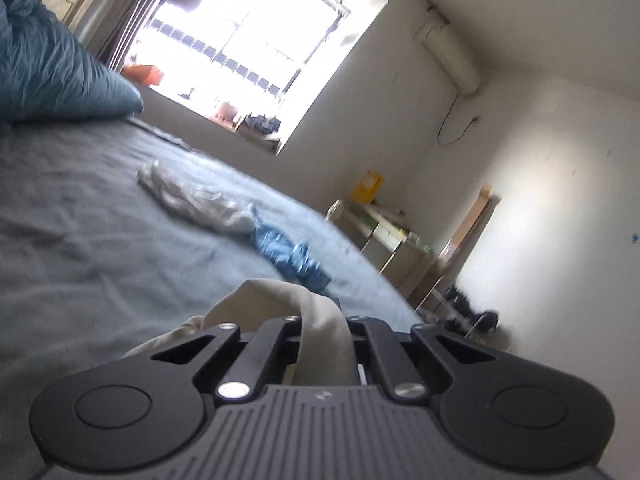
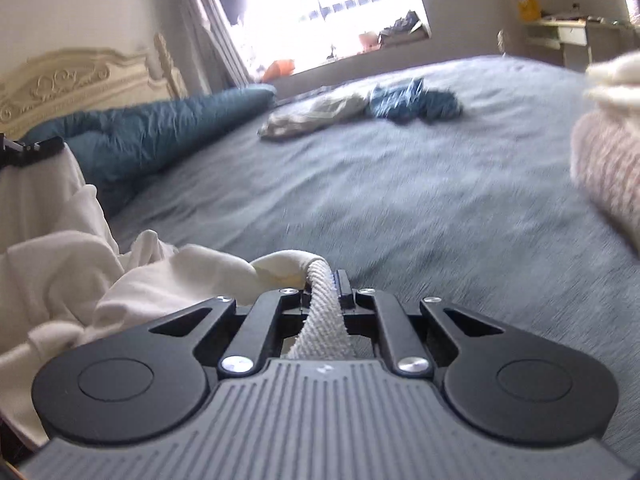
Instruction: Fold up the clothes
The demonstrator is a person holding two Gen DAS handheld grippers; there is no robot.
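Observation:
In the left wrist view my left gripper (image 1: 322, 320) is shut on a fold of a cream garment (image 1: 256, 300), lifted above the grey-blue bed sheet (image 1: 80, 220). The cloth loops over the fingertips and hides them. In the right wrist view my right gripper (image 2: 326, 286) is shut on the ribbed white hem (image 2: 324, 316) of a white garment (image 2: 60, 264). That garment bunches to the left and rises to a black part (image 2: 34, 150) at the left edge, which looks like the other gripper. It hangs low over the bed sheet (image 2: 400, 200).
A crumpled pale garment (image 1: 196, 200) (image 2: 316, 114) and a blue one (image 1: 292, 258) (image 2: 416, 102) lie further out on the bed. A teal duvet (image 2: 160, 132) lies by the cream headboard (image 2: 68, 84). Folded white and pink knitwear (image 2: 608, 160) sits at the right. A desk (image 1: 392, 236) stands past the bed's edge.

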